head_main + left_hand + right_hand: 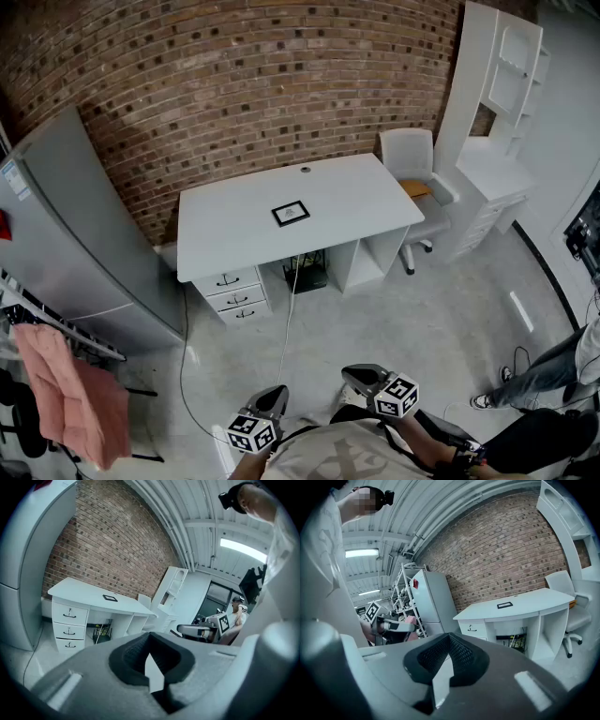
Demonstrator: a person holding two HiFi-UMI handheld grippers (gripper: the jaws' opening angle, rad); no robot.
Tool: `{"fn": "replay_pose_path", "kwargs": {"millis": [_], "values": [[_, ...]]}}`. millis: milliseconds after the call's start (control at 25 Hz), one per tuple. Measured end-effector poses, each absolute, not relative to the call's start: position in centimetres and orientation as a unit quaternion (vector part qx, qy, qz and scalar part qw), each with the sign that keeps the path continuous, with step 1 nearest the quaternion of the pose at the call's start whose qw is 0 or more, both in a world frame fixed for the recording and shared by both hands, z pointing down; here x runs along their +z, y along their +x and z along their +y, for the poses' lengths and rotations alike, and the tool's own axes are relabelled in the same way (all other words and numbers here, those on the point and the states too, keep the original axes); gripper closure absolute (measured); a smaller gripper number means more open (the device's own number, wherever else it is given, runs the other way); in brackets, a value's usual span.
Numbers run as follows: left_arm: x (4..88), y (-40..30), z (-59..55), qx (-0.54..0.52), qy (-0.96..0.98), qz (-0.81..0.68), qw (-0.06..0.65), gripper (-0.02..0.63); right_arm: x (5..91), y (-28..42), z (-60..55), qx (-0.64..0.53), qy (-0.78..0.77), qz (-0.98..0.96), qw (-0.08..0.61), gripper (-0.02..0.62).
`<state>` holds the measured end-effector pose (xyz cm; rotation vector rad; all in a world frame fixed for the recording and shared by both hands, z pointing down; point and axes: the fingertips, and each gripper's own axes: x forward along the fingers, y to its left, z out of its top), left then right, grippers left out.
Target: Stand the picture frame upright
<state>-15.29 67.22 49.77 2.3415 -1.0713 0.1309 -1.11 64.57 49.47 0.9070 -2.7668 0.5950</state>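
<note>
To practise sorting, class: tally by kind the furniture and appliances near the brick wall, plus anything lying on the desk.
White desk: 1
Black picture frame, lying flat: 1
White office chair: 1
Grey refrigerator: 1
White shelf unit: 1
Total: 5

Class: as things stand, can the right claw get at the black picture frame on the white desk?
Probably not yet: grey floor separates the right claw from the black picture frame, though nothing blocks it.
</note>
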Motion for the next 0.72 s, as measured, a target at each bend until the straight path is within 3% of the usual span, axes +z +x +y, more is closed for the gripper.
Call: {"fn": "replay_pose_path", "kwargs": {"millis": [720], "values": [[50.6, -17.4, 64.3, 0.041, 0.864, -0.423, 0.269, 0.606, 51.0, -1.8, 60.4, 0.207, 0.315, -0.921, 0.096, 0.591]]}}
